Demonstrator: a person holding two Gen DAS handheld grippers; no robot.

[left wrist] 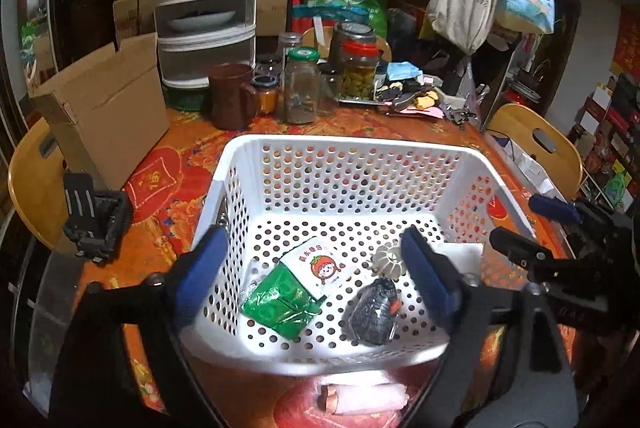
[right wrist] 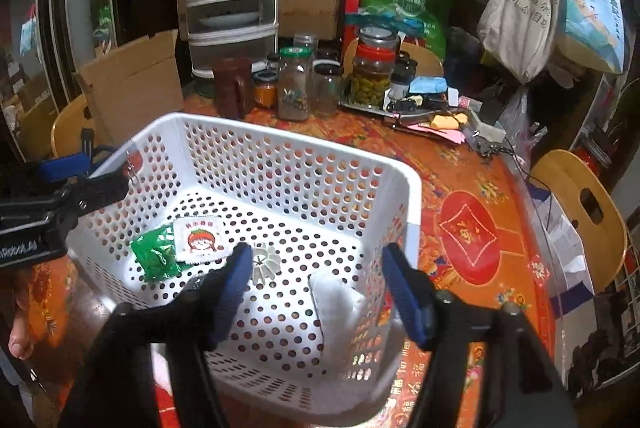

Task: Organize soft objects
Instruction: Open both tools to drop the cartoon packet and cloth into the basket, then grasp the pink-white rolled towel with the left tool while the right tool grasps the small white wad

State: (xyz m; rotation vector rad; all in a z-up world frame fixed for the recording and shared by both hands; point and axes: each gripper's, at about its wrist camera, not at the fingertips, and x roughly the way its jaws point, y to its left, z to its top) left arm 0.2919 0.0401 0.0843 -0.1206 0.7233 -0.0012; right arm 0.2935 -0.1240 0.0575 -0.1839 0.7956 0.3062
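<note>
Left gripper [left wrist: 316,274] jaws spread wide, blue pads clear of everything, nothing held; it hangs over the near-left part of the white perforated basket [left wrist: 344,143]. Right gripper [right wrist: 316,286] also parted, empty, over the basket's near-right side. On the basket floor: green foil packet [left wrist: 280,304] at 7 o'clock, white sachet with a tomato-face print [left wrist: 324,266] overlapping it just beyond, dark wrapped packet [left wrist: 376,316] at 5 o'clock, white ribbed round piece [left wrist: 386,260] near centre, white soft pad [right wrist: 336,304] against the right wall. Basket sits on an orange-red patterned tablecloth [right wrist: 472,228]; glass jars [left wrist: 302,87] at 12 o'clock beyond, cardboard box [left wrist: 108,107] at 10 o'clock.
</note>
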